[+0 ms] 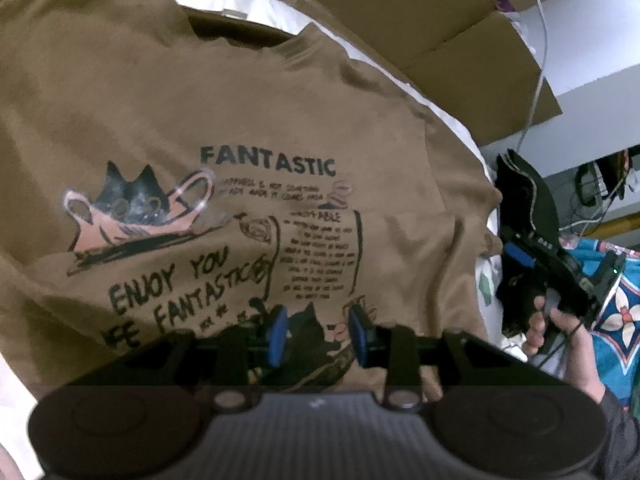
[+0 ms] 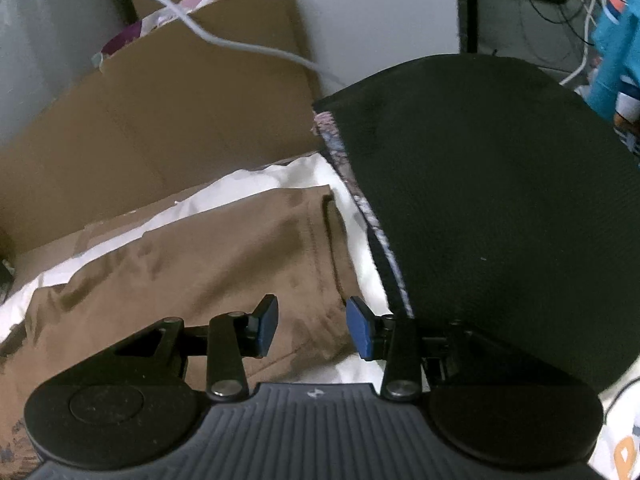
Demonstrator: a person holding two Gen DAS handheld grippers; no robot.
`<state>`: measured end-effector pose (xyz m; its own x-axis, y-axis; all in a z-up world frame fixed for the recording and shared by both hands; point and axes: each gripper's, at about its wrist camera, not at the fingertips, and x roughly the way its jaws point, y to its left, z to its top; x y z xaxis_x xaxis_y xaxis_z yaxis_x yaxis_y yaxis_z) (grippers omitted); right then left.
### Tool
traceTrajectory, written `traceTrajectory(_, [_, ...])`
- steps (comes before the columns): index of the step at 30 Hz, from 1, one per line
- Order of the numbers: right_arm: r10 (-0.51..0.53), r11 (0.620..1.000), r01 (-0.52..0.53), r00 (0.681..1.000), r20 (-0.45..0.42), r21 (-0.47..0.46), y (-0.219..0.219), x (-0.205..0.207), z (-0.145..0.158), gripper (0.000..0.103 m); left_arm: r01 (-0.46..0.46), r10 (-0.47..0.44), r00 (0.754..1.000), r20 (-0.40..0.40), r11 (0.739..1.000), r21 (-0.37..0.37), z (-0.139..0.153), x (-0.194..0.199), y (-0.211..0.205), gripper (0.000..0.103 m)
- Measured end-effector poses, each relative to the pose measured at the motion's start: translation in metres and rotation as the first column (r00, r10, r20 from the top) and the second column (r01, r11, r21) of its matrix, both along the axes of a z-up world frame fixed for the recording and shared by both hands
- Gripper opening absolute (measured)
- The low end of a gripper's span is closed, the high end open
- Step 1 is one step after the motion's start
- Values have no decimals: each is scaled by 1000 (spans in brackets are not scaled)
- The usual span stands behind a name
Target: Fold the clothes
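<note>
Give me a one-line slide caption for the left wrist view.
Left gripper hovers open over the brown printed T-shirt spread on white bedding.

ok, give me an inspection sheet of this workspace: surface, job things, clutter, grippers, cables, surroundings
Surface: white bedding under the clothes.
Job's things: brown T-shirt spread print-up, collar at the far end, not yet folded; black garment beside its edge.
Clutter: flattened cardboard along the far side; patterned blue fabric to the right.
Grippers: left gripper over the print, jaws apart, no clear grip; right gripper open above the shirt's sleeve, held by a hand.
Cables: white cable trailing over the cardboard.
Surroundings: pale wall behind.
</note>
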<state>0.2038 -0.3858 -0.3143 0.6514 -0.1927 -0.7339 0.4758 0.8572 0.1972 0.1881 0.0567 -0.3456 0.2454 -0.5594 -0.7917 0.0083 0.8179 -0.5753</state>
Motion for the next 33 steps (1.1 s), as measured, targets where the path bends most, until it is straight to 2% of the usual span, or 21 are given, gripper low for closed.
traceTrajectory(11, [53, 995, -61, 993, -105, -79, 3, 7, -18, 42, -11, 11, 1000, -14, 1000, -3, -6, -1, 8, 35])
traceTrajectory(12, [57, 995, -66, 992, -110, -82, 2, 6, -19, 35, -10, 10, 1000, -14, 1000, -3, -6, -1, 8, 35])
traceTrajectory(13, [60, 994, -70, 992, -113, -83, 1, 6, -19, 22, -9, 9, 1000, -12, 1000, -2, -6, -1, 8, 35])
traceTrajectory(16, [78, 992, -88, 991, -111, -87, 0, 5, -19, 6, -8, 8, 1000, -10, 1000, -1, -5, -1, 8, 35])
traceTrajectory(23, [81, 982, -97, 992, -99, -163, 4, -4, -8, 5, 27, -27, 1000, -12, 1000, 3, -6, 10, 11, 35])
traceTrajectory(33, [28, 980, -65, 981, -194, -186, 10, -9, -22, 7, 31, -31, 999, -14, 1000, 4, -7, 11, 12, 35])
